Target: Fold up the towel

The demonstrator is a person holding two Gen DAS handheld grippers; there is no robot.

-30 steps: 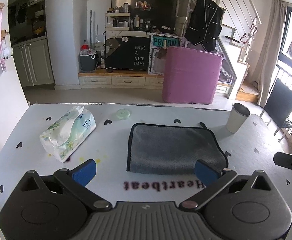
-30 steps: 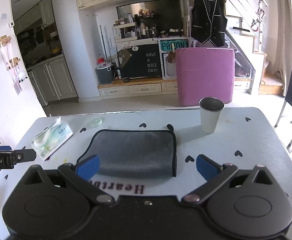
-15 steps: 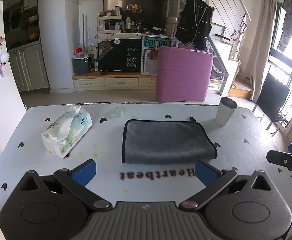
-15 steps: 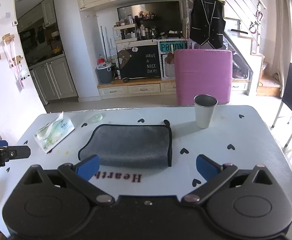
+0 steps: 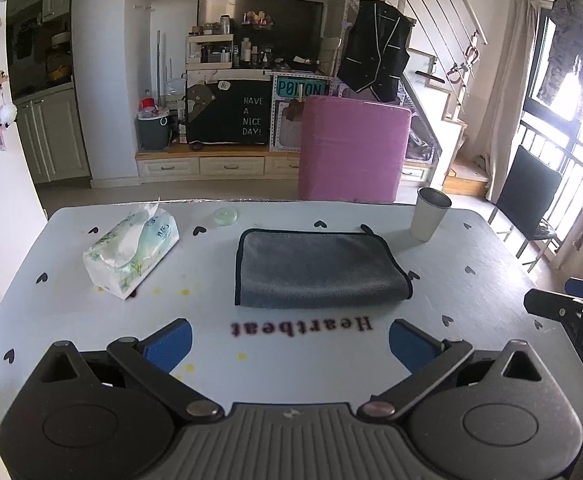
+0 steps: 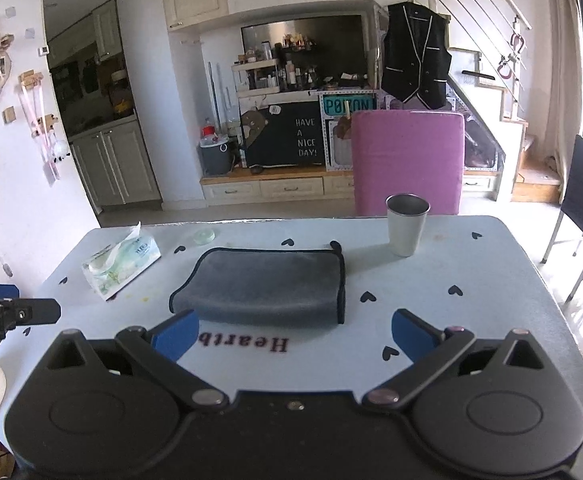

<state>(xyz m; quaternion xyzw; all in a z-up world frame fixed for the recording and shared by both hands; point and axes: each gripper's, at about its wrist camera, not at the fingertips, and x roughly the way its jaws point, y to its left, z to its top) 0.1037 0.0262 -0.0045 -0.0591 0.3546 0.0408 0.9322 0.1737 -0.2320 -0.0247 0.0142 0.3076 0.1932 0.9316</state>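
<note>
A grey towel with black trim lies folded flat on the white table; it also shows in the right wrist view. My left gripper is open and empty, held back from the towel's near edge above the "Heartbeat" print. My right gripper is open and empty, just short of the towel's near edge. Each gripper's tip shows at the edge of the other's view: the right one and the left one.
A tissue pack lies left of the towel. A metal cup stands at the back right, a small clear lid at the back. A pink chair is behind the table, a black chair to the right.
Both grippers have pulled back and up from the towel, which now looks smaller and farther. The towel has not moved.
</note>
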